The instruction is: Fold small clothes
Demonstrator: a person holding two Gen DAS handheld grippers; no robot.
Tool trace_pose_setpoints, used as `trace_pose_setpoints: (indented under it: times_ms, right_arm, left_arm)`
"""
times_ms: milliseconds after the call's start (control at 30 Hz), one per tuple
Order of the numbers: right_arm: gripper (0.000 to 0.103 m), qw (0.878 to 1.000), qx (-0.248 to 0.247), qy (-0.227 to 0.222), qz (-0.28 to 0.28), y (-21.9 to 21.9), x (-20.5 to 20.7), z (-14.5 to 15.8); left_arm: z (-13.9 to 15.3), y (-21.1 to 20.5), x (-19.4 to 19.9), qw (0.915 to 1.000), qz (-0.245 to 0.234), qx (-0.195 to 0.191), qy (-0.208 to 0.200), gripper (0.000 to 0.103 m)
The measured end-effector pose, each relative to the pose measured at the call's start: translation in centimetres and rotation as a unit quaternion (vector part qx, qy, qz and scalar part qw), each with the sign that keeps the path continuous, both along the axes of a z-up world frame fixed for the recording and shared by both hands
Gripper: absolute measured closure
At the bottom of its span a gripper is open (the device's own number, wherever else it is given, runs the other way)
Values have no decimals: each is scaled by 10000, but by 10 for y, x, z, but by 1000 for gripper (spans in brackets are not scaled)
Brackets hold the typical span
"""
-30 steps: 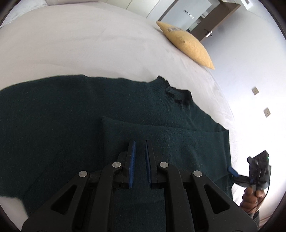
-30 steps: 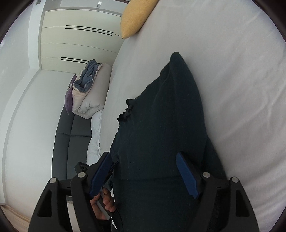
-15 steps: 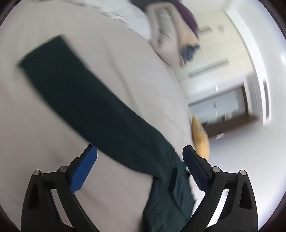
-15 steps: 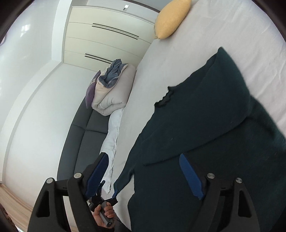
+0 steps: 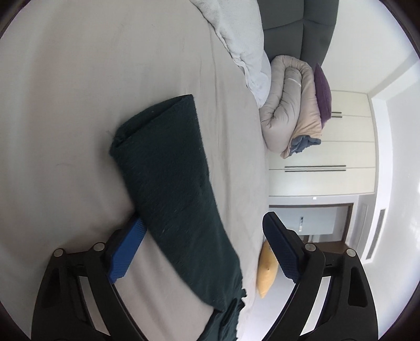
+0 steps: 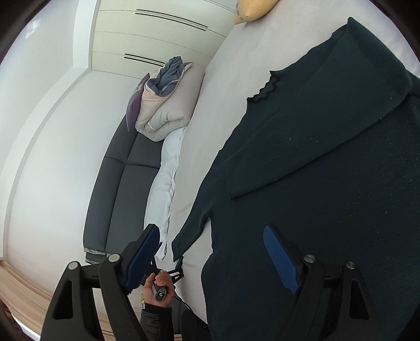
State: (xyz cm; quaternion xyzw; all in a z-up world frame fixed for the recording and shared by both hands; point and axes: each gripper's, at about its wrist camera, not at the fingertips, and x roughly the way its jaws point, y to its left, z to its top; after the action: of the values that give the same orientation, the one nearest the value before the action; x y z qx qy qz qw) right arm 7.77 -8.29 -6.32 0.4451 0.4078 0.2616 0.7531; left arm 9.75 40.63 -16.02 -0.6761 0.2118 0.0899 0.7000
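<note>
White bed [image 5: 78,131], dark green sweater [image 6: 328,170], rolled duvet [image 5: 291,112], wardrobe [image 5: 328,157]

Matt knitted sweater [image 5: 173,178] on smooth cloth bedsheet [image 5: 65,105].

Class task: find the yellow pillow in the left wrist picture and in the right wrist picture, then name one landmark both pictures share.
Left wrist: the yellow pillow sits low, right of centre, at the bed's edge beside the right finger.
Right wrist: the yellow pillow is at the top edge, right of centre.
Shared landmark: the rolled beige duvet.
</note>
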Motion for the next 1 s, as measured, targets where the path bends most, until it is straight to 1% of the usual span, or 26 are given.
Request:
trace_pose_setpoints:
  times_ms: [33, 67, 100, 133, 167, 200, 233, 267, 333, 400, 433, 500, 533, 567, 600, 633, 667, 700, 767, 800, 833, 867, 900, 933, 967, 1000]
  right_arm:
    - [18, 10000, 4, -7, 20, 2, 0, 0]
    - [19, 10000, 3, -15, 35, 3, -1, 0]
    - [19, 10000, -5, -19, 47, 3, -2, 1]
    - [19, 10000, -22, -19, 67, 4, 0, 1]
    - [19, 10000, -46, -18, 82, 5, -1, 1]
    - [19, 9999, -63, -17, 88, 5, -2, 0]
    - [19, 9999, -68, -13, 92, 4, -2, -1]
    - [19, 9999, -73, -8, 89, 3, -2, -2]
    - [20, 9999, -78, 5, 64, 1, -2, -5]
    - [22, 10000, -67, 18, 7, -3, -3, -8]
    - [22, 10000, -57, 19, -13, -6, -3, -9]
    - [23, 10000, -64, 15, -62, -12, -4, -12]
    - [23, 9999, -64, 14, -93, -16, -5, -13]
    - [23, 9999, -50, 18, -132, -20, -6, -15]
    - [24, 9999, -31, 24, -162, -24, -5, -16]
    - [24, 9998, -4, 29, -208, -28, -6, -18]
    - [24, 9997, 12, 37, -251, -33, -6, -19]
    - [24, 9995, 27, 44, -298, -36, -6, -20]
    - [24, 9993, 65, 37, -375, -44, -5, -22]
    - [24, 9991, 86, 40, -408, -48, -3, -23]
    - [24, 9990, 94, 63, -439, -51, -1, -25]
    - [24, 9989, 83, 84, -458, -53, 2, -25]
    - [25, 9989, 56, 91, -457, -54, 5, -25]
    - [25, 9990, 3, 107, -430, -55, 10, -25]
    - [24, 9992, -63, 141, -374, -54, 15, -25]
    - [24, 9993, -104, 163, -311, -54, 21, -26]
  left_arm:
    - [-4, 2, 3, 10000, 67, -68, -22, 18]
    - [-8, 4, 6, 9998, 116, -136, -49, 27]
    - [-13, 6, 9, 9996, 166, -214, -81, 41]
    - [-21, 10, 12, 9993, 234, -267, -68, 49]
    - [-25, 15, 20, 9991, 286, -317, -55, 70]
    - [-30, 17, 21, 9988, 331, -354, -32, 78]
    - [-36, 21, 19, 9987, 375, -349, -28, 80]
    - [-36, 21, 20, 9990, 360, -263, 9, 84]
    - [-30, 20, 25, 9995, 263, 101, 114, 88]
    - [-12, 13, 31, 9979, 93, 601, 213, 96]
    - [0, 7, 35, 9959, -23, 875, 244, 96]
    - [28, -13, 51, 9883, -351, 1465, 260, 96]
    - [44, -27, 61, 9817, -545, 1808, 243, 96]
    - [62, -44, 74, 9729, -772, 2172, 184, 96]
    - [76, -61, 84, 9648, -955, 2447, 126, 96]
    - [97, -91, 99, 9480, -1256, 2925, 46, 96]
    - [112, -119, 112, 9310, -1526, 3317, -25, 96]
    - [124, -152, 124, 9104, -1831, 3708, -99, 96]
    - [137, -223, 141, 8593, -2509, 4453, -200, 96]
    - [136, -273, 146, 8171, -2967, 4939, -216, 96]
    - [128, -305, 140, 7897, -3207, 5225, -233, 96]
    - [116, -347, 139, 7491, -3490, 5626, -243, 96]
    - [102, -373, 139, 7221, -3641, 5879, -210, 96]
    - [85, -395, 141, 6981, -3746, 6100, -146, 96]
    - [71, -410, 137, 6827, -3813, 6232, -87, 96]
    - [62, -418, 132, 6741, -3850, 6303, -47, 96]
